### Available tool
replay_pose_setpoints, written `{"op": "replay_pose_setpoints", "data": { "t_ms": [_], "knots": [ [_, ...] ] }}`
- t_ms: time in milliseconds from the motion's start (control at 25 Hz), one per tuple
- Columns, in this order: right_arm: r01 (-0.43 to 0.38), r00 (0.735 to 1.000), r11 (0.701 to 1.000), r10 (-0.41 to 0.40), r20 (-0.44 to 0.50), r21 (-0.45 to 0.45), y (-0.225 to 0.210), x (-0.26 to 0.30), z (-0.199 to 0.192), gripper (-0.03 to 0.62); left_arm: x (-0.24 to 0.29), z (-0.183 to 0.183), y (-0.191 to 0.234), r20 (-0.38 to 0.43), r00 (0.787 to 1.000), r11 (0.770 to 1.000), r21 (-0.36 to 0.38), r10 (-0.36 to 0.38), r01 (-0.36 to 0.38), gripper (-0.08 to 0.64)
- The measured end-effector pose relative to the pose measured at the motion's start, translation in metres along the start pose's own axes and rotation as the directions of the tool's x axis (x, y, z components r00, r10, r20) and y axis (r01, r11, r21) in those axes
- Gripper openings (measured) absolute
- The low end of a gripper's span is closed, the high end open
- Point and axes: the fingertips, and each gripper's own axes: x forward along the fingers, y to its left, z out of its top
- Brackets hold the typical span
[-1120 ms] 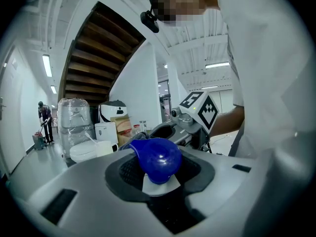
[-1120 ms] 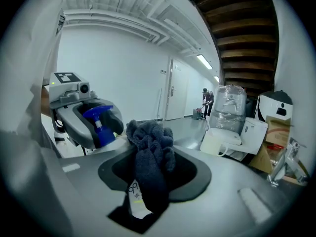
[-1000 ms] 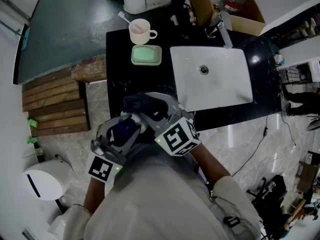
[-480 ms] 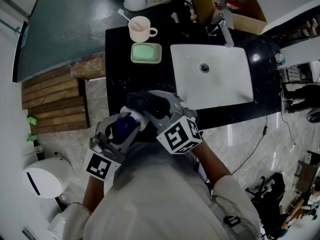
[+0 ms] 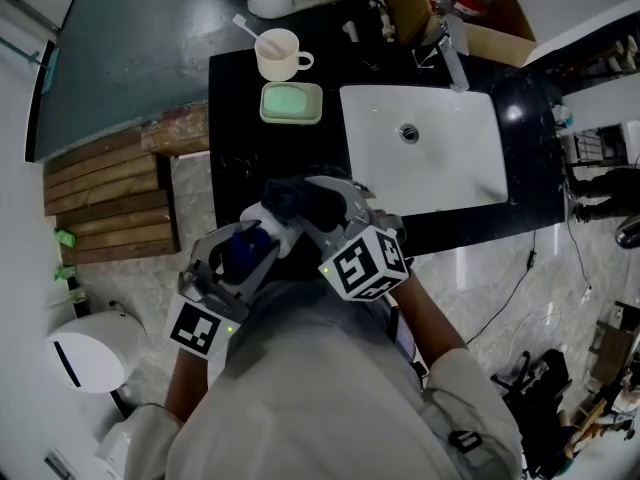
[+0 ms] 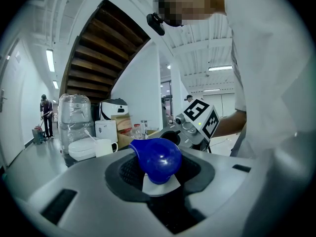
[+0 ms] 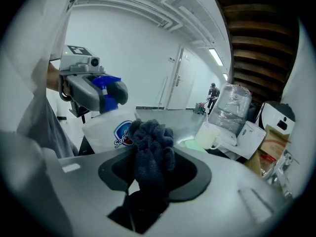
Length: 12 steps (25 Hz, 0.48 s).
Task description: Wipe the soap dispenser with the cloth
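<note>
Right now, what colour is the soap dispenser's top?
The pump top is blue; see left gripper view.

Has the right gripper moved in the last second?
Yes, slightly: the right gripper, shut on the cloth, has edged toward the sink's near left corner in the head view.

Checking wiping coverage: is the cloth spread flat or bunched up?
Bunched up: the cloth is a dark wad clamped in the right gripper, its folds piled above the jaws.
</note>
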Motion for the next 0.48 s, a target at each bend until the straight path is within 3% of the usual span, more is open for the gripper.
{"op": "replay_pose_setpoints", "data": {
  "t_ms": [480],
  "knots": [
    [0.016,0.997,1.000,-0.014,-0.069,0.023,-0.003,0.001,-0.023,0.150,-0.001,-0.002,-0.002,0.004,1.000,1.000,-0.011,0.018,-0.018,0.139]
  ]
}}
